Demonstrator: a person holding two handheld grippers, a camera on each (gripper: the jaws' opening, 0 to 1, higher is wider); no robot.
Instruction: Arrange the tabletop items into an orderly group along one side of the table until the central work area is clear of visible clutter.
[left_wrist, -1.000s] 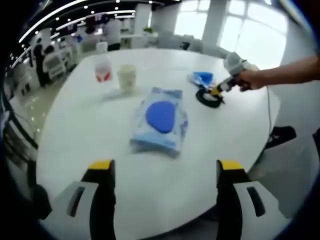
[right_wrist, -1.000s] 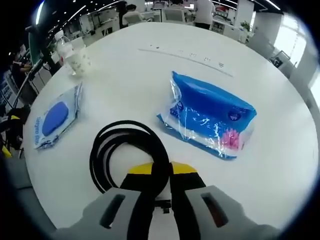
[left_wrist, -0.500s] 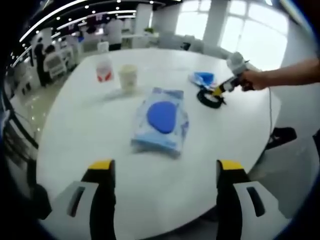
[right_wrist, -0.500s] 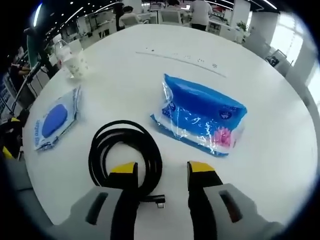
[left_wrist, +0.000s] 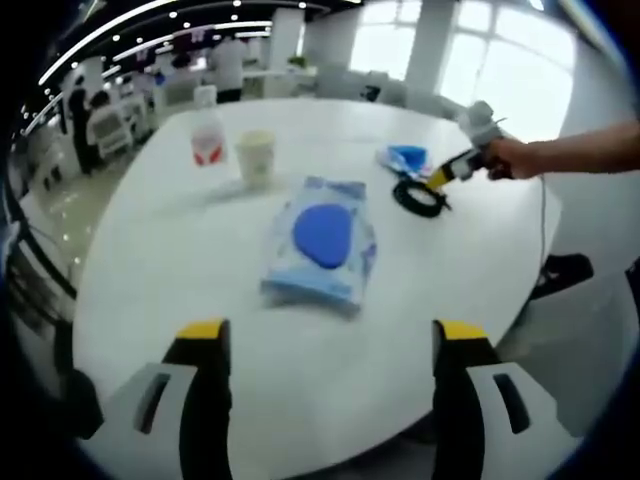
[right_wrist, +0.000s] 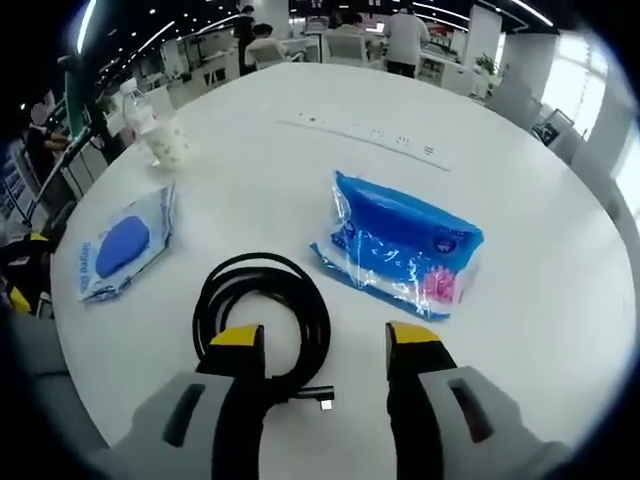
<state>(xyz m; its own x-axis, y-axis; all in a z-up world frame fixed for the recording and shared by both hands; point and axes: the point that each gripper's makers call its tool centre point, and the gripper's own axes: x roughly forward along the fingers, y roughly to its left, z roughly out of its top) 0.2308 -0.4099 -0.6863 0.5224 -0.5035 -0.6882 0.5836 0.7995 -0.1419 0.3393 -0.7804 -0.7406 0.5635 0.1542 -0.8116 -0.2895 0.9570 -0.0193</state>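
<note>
Right gripper (right_wrist: 325, 345) spread above black cable coil (right_wrist: 265, 310); left gripper (left_wrist: 325, 345) spread, idle. Wipes pack (left_wrist: 322, 240) mid-worktop (left_wrist: 180, 300), 12 o'clock of left gripper: grouping looks barely begun.

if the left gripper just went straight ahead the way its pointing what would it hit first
Most likely the flat wet-wipes pack, which lies on the white table ahead of the left gripper and between its open jaws. Depth is uncertain.
</note>
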